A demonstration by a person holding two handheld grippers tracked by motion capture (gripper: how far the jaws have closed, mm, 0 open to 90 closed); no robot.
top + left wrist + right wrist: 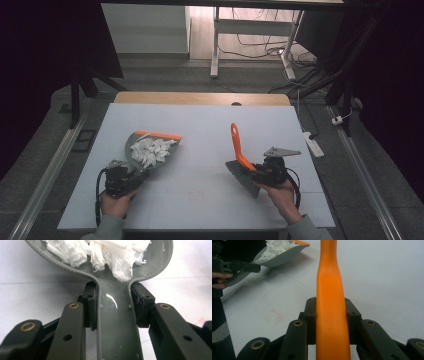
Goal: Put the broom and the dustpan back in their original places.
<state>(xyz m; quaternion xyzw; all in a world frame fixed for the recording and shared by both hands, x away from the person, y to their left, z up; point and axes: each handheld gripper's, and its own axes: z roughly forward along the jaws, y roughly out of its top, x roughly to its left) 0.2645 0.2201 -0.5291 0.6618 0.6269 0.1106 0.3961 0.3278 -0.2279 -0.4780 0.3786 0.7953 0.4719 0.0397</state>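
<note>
The dustpan point(150, 150), loaded with paper scraps point(148, 151) at near left, is clamped by the left gripper point(113, 302); the brush point(241, 155) is clamped by the right gripper point(331, 312). Sweeping appears finished; emptying is judged next, the pan kept level.

Dim, dark-cornered high view; brighter gripper views, soft shadows, blurred near edges.

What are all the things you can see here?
dustpan: one, grey with an orange edge, left side of the table, handle clamped in the left gripper
paper scraps: a pile, white, inside the dustpan
brush: one, orange handle with a grey head, right side, clamped in the right gripper
table: one, white top
power strip: one, white, floor at right
left gripper: one, black
right gripper: one, black
hands: two, bottom edge
</note>
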